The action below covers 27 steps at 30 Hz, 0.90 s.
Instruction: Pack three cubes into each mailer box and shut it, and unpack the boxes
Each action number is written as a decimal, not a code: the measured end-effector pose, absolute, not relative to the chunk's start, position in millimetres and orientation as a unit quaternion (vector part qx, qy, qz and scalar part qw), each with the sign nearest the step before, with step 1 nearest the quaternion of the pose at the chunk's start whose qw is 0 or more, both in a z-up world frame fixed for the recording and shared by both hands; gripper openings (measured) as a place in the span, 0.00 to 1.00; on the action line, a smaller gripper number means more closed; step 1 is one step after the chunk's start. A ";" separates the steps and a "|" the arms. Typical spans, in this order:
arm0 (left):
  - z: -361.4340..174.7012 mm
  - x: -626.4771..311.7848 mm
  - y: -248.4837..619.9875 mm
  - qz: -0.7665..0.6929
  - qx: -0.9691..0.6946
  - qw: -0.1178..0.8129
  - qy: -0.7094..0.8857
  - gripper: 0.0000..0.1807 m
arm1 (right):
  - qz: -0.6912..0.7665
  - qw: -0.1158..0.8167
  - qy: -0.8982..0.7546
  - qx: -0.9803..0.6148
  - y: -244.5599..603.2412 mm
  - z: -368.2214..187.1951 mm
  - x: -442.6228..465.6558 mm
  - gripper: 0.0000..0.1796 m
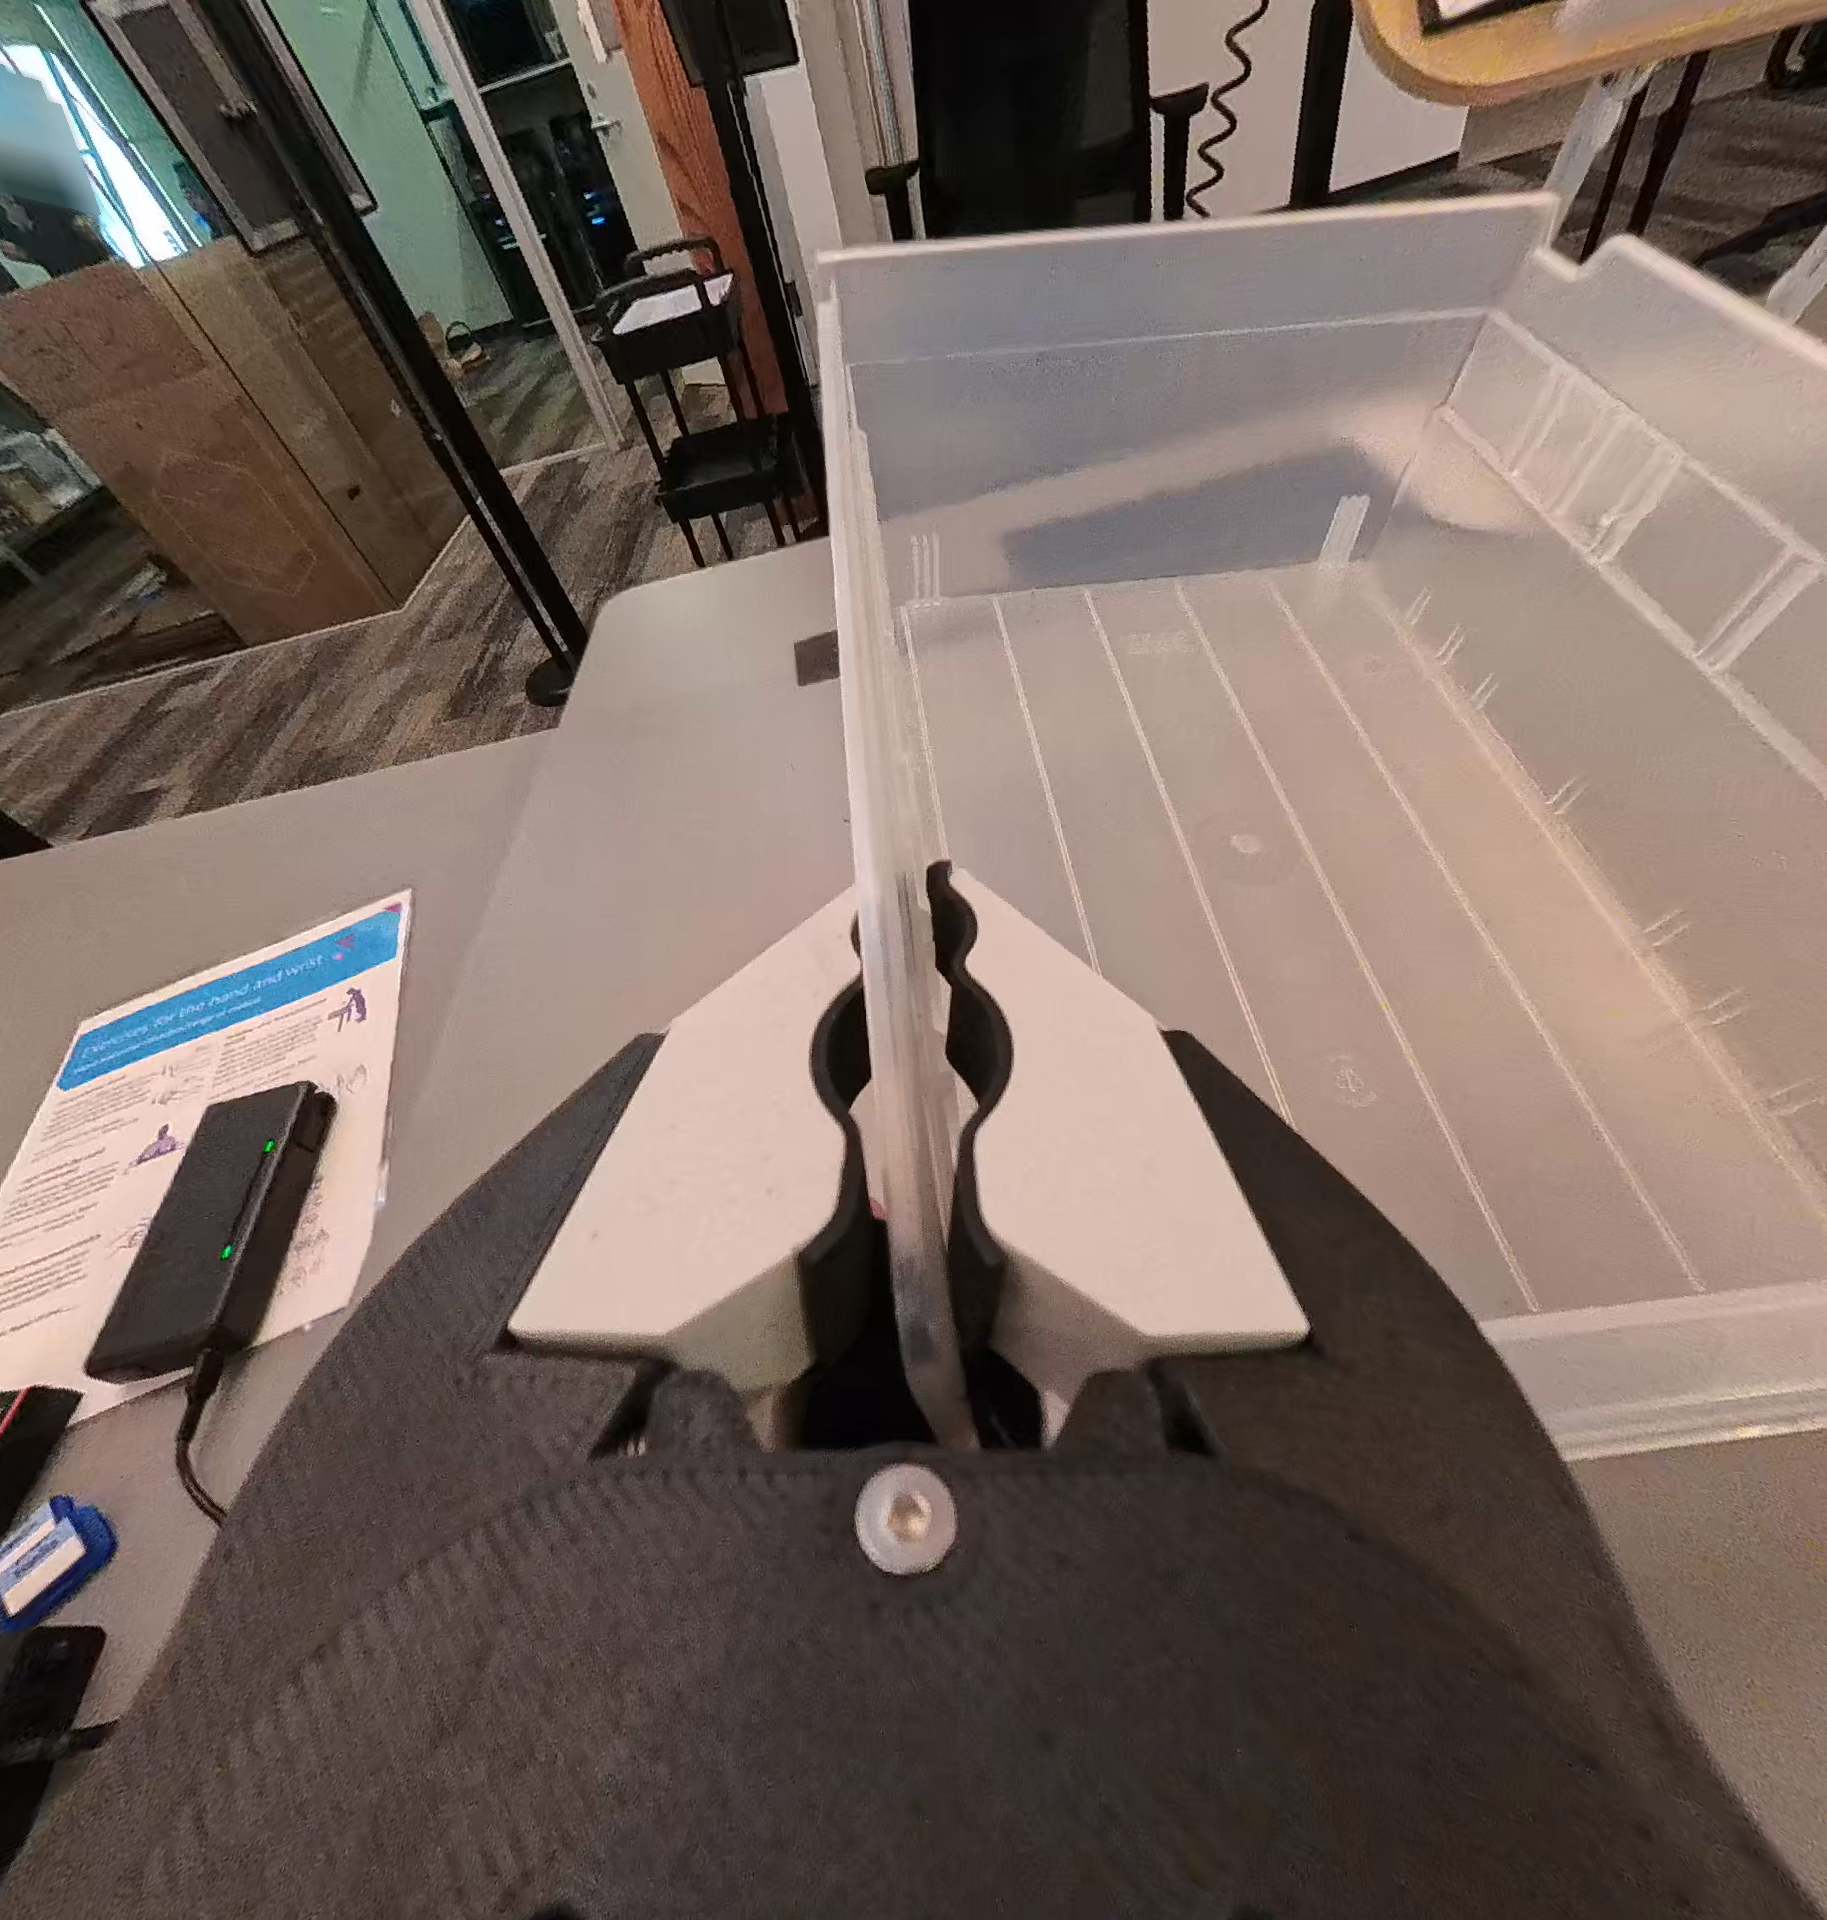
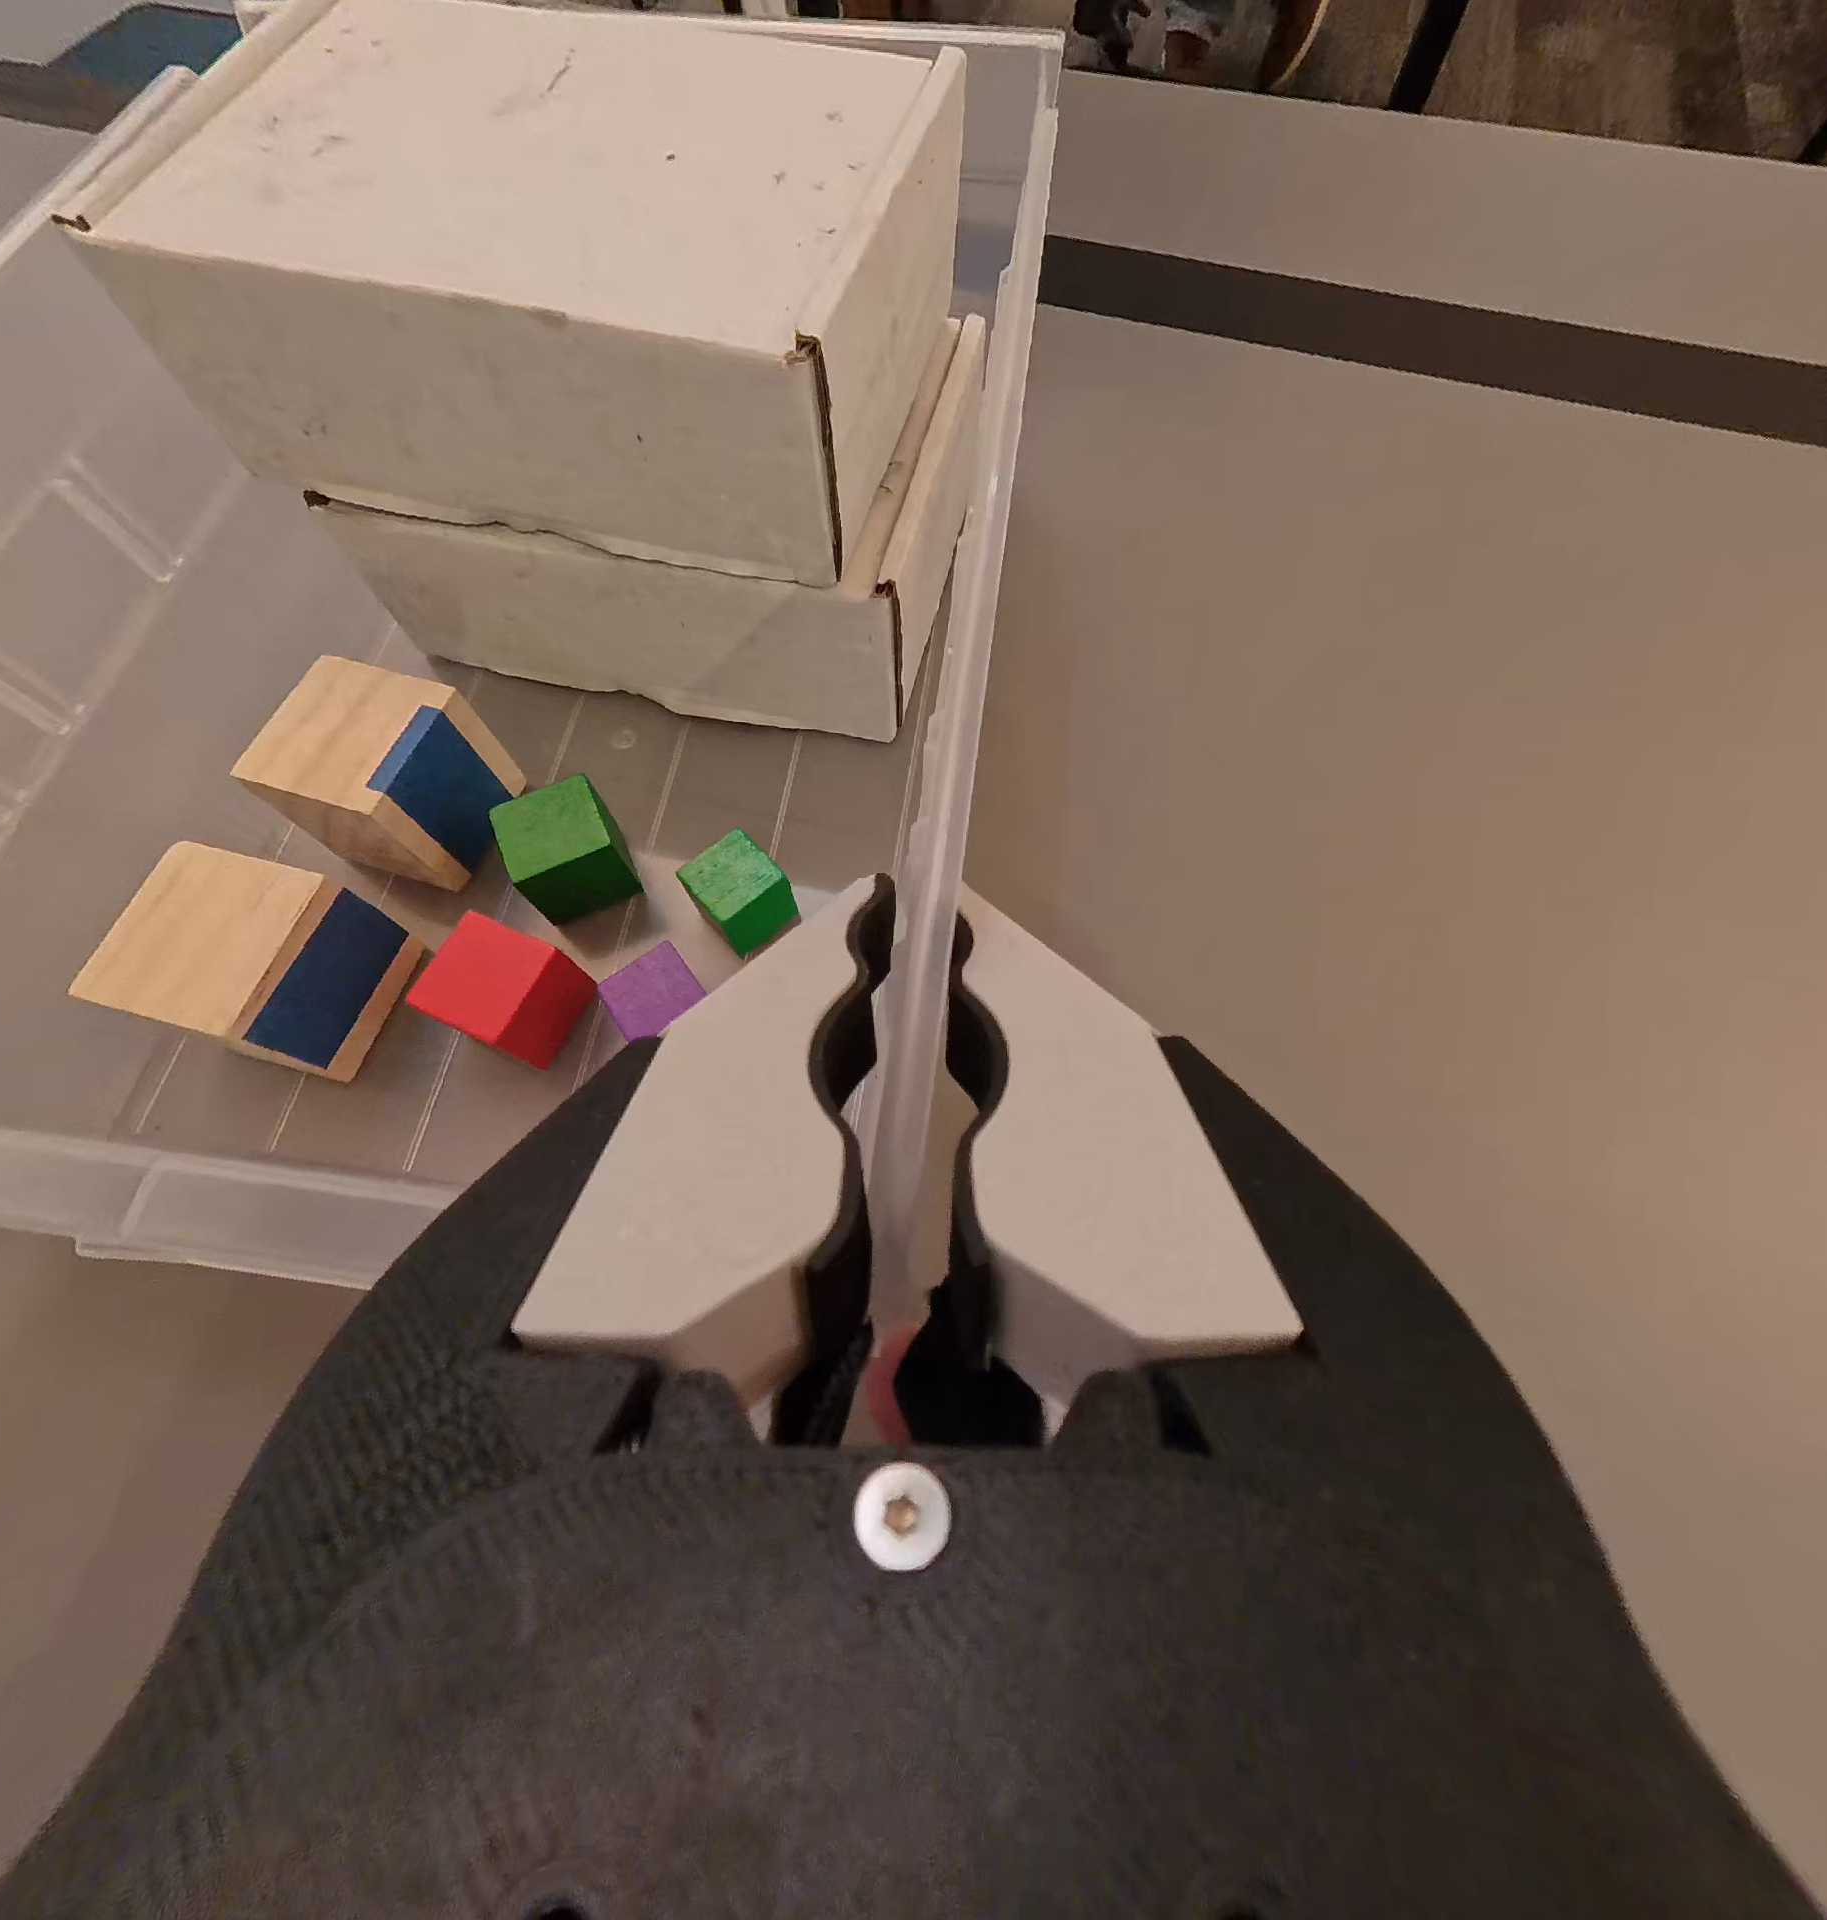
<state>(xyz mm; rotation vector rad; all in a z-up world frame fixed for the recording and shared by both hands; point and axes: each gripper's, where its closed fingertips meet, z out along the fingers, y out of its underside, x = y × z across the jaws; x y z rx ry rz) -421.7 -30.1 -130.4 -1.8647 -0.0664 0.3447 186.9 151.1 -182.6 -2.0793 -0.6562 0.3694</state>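
Note:
In the left wrist view my left gripper (image 1: 904,883) is shut on the left wall (image 1: 867,623) of a clear plastic bin with nothing in it. In the right wrist view my right gripper (image 2: 924,904) is shut on the right wall (image 2: 992,468) of a clear bin. That bin holds two closed white mailer boxes, one (image 2: 514,208) stacked on the other (image 2: 628,623). In front of them lie two wooden blocks with blue faces (image 2: 369,769) (image 2: 244,956), two green cubes (image 2: 566,847) (image 2: 737,888), a red cube (image 2: 498,987) and a purple cube (image 2: 649,987).
Left of the empty bin, on the grey table (image 1: 628,831), lie a printed leaflet (image 1: 265,997), a black power bank (image 1: 213,1226) with a cable, and a small blue item (image 1: 36,1558). A dark strip (image 2: 1408,343) crosses the table to the right of the filled bin.

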 end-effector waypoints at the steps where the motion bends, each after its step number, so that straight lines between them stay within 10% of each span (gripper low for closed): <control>1: -127.9 -423.0 -30.8 0.149 -0.797 0.585 -0.029 0.02 | 0.150 0.451 -0.265 -0.839 149.5 -182.2 181.5 0.02; 27: -28.5 -498.8 -99.4 0.155 -0.725 0.661 -0.114 0.02 | 0.247 0.486 -0.329 -0.771 79.8 -173.3 -100.1 0.23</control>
